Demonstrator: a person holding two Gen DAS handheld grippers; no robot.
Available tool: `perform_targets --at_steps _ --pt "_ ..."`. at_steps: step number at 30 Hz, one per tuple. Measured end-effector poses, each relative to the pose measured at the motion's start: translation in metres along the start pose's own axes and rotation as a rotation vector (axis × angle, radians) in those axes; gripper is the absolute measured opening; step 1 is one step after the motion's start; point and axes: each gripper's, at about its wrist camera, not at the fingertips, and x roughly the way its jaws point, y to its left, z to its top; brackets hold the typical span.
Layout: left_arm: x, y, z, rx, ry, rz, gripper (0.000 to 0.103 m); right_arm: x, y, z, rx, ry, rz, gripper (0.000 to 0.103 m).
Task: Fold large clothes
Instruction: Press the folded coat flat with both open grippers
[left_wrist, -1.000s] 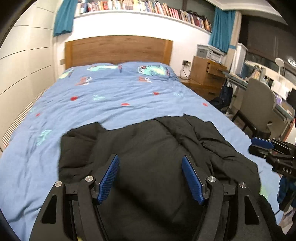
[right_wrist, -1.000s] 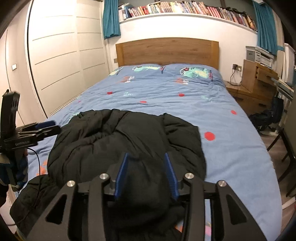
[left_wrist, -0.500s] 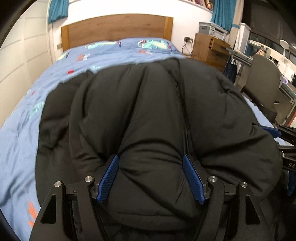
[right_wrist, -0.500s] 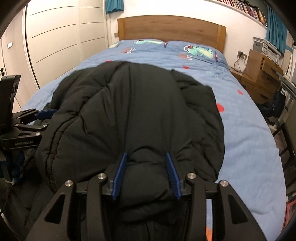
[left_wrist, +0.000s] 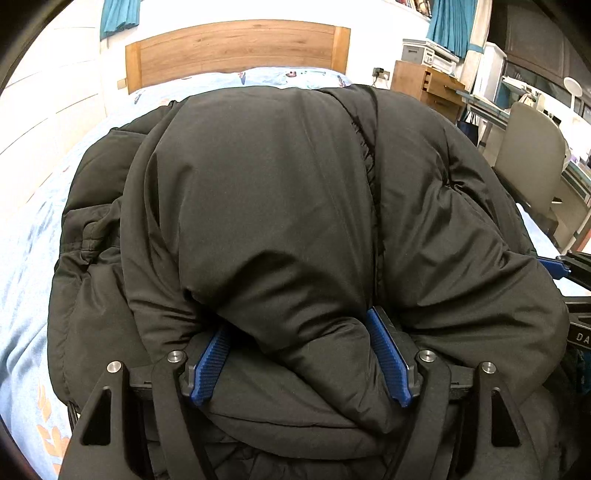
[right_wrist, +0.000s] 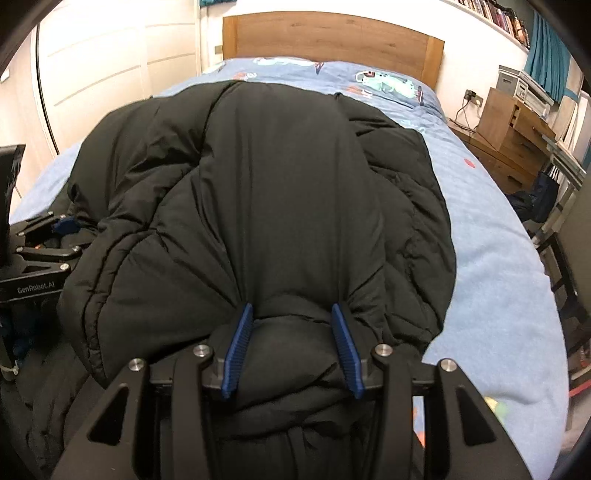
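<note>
A puffy black jacket (left_wrist: 277, 184) lies bunched on the blue bed and fills most of both views. My left gripper (left_wrist: 297, 325) is shut on a thick fold of its near edge, and the padding bulges over the blue pads (left_wrist: 208, 369). My right gripper (right_wrist: 292, 308) is shut on another roll of the jacket (right_wrist: 288, 184), with creases fanning out from its pads (right_wrist: 345, 350). The two grippers sit side by side: the left gripper's body (right_wrist: 37, 266) shows at the left edge of the right wrist view, and the right gripper's finger (left_wrist: 554, 266) at the right edge of the left wrist view.
The blue patterned duvet (right_wrist: 498, 258) covers the bed up to a wooden headboard (right_wrist: 332, 40). A wooden nightstand (right_wrist: 517, 125) stands right of the bed, with a grey chair (left_wrist: 528, 166) and a desk nearer. White wardrobe doors (right_wrist: 103, 55) run along the left.
Both grippers have sunk and tipped downward. The jacket, which lay flatter a second ago, now bulges up in front of both cameras and hides most of the bed.
</note>
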Motion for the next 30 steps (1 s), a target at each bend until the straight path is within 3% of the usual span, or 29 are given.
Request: perform_targets --at_steps 19,25,30 --pt "-0.016 -0.004 -0.006 0.008 0.026 0.026 0.073 -0.017 0.015 -0.021 -0.022 0.097 -0.091 0.045" --pt "-0.035 -0.008 -0.004 0.021 0.034 0.053 0.073 -0.036 0.02 -0.028 -0.023 0.126 -0.103 0.045" --pt "-0.065 -0.001 -0.003 -0.006 -0.01 0.056 0.073 -0.056 0.017 -0.026 -0.004 0.106 -0.087 0.045"
